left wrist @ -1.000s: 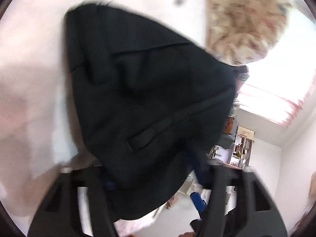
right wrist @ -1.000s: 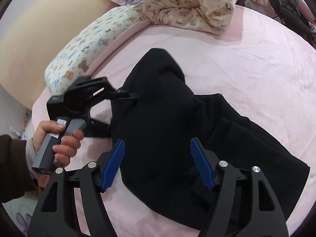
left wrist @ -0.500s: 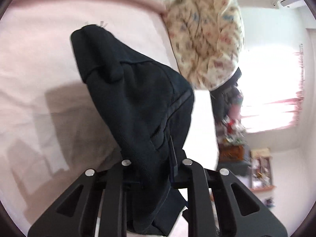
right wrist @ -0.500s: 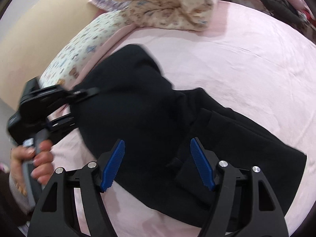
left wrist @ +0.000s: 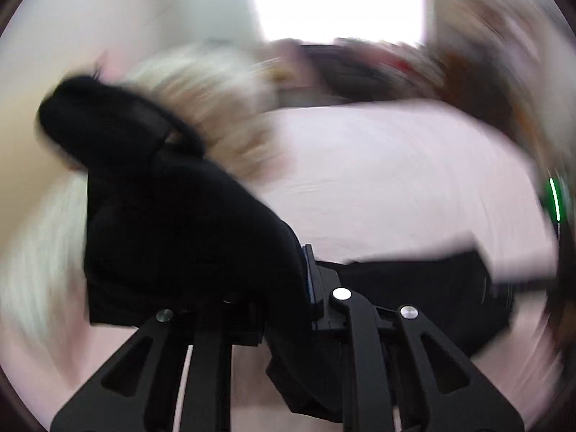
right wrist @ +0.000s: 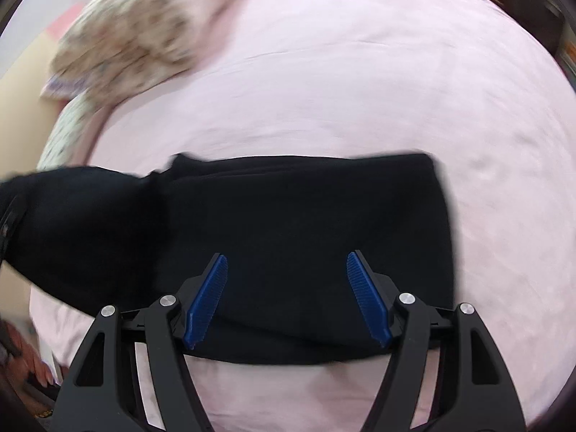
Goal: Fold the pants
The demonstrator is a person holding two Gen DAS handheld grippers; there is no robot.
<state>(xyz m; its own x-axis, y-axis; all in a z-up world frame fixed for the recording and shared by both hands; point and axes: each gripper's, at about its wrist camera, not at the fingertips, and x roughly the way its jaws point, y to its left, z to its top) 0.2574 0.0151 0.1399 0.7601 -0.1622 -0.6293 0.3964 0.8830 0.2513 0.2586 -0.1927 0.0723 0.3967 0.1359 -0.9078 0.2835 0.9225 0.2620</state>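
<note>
The black pants (right wrist: 306, 223) lie on the pink bed sheet (right wrist: 342, 72), mostly as a flat folded rectangle. Their left end (right wrist: 79, 223) is raised off the sheet toward the left edge of the right wrist view. My left gripper (left wrist: 288, 280) is shut on that raised part of the pants (left wrist: 172, 223), which drapes over its fingers; this view is blurred. My right gripper (right wrist: 288, 288) is open and empty, hovering just above the near edge of the folded pants, its blue pads (right wrist: 207, 298) apart.
A bundled patterned blanket (right wrist: 144, 32) and a patterned pillow (right wrist: 64, 133) lie at the bed's far left. A beige headboard (right wrist: 21, 82) is beyond them. Dark clutter (left wrist: 378, 68) sits past the bed below a bright window (left wrist: 338, 0).
My left gripper has swung fast with the pants end, its view turning from the bed toward the window. The pants now lie flatter and squarer under my right gripper, which stayed open.
</note>
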